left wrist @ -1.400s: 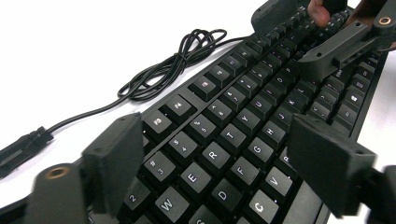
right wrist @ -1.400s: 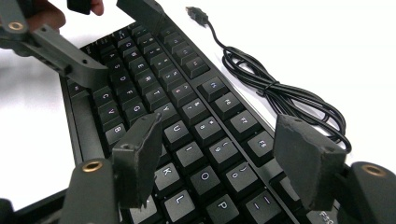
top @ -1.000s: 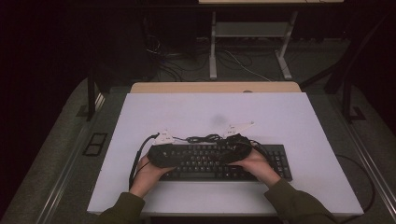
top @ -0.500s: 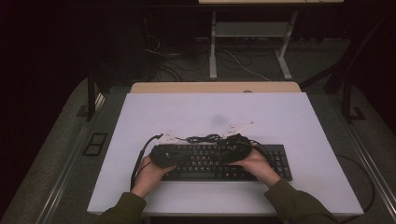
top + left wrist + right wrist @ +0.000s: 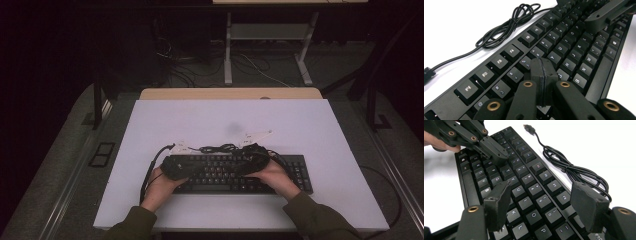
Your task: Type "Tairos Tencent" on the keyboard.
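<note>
Hovering over the black keyboard [image 5: 240, 172], the left gripper [image 5: 544, 72] has just pinched its jaws together on nothing, while the right gripper [image 5: 544, 202] gapes wide beside the coiled cable [image 5: 574, 170].

One keyboard, one cable, two grippers, two hands

We count one black keyboard [image 5: 235, 174] on one white table [image 5: 230, 120]; one coiled black cable [image 5: 506, 26] just behind the keyboard, ending in one plug [image 5: 529, 129]; two grippers over the keyboard, the left gripper [image 5: 544, 68] and the right gripper [image 5: 541, 197]; and two hands at the keyboard's near edge.
</note>
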`<state>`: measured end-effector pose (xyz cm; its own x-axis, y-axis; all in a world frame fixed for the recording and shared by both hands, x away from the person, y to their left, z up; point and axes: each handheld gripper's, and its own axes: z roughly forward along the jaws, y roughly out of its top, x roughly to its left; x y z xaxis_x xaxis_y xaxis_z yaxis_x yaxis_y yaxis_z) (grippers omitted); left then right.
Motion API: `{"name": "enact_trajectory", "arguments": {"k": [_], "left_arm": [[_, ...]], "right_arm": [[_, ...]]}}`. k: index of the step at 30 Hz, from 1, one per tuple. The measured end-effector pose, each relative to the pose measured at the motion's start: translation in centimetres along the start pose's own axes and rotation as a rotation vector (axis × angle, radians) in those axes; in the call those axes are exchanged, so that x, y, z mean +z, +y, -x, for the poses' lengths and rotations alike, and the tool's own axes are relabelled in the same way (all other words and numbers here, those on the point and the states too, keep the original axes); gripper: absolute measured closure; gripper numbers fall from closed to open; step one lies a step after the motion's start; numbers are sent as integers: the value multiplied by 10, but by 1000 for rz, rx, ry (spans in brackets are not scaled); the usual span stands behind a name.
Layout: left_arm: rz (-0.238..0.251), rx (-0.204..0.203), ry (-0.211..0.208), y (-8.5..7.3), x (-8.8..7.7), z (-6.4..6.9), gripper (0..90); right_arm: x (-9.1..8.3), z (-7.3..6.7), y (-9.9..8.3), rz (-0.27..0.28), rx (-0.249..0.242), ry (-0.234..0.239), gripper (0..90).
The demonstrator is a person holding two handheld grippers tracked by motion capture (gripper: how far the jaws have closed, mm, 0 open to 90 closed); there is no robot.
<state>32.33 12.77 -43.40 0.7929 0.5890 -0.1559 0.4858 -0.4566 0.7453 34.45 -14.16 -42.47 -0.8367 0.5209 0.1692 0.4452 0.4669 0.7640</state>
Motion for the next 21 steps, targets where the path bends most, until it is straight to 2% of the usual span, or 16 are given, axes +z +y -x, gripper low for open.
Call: {"name": "enact_trajectory", "arguments": {"k": [8,10,17,21], "left_arm": [[-6,0,-3,0,0,1,888],[-25,9,0,0,0,0,888],[-18,3,2,0,1,1,888],[-4,13,-2,1,-2,1,888]], "right_arm": [[1,-1,0,-2,1,1,322],[1,-1,0,-2,1,1,322],[1,-1,0,-3,0,1,322],[0,-1,0,-1,-2,1,322]]}}
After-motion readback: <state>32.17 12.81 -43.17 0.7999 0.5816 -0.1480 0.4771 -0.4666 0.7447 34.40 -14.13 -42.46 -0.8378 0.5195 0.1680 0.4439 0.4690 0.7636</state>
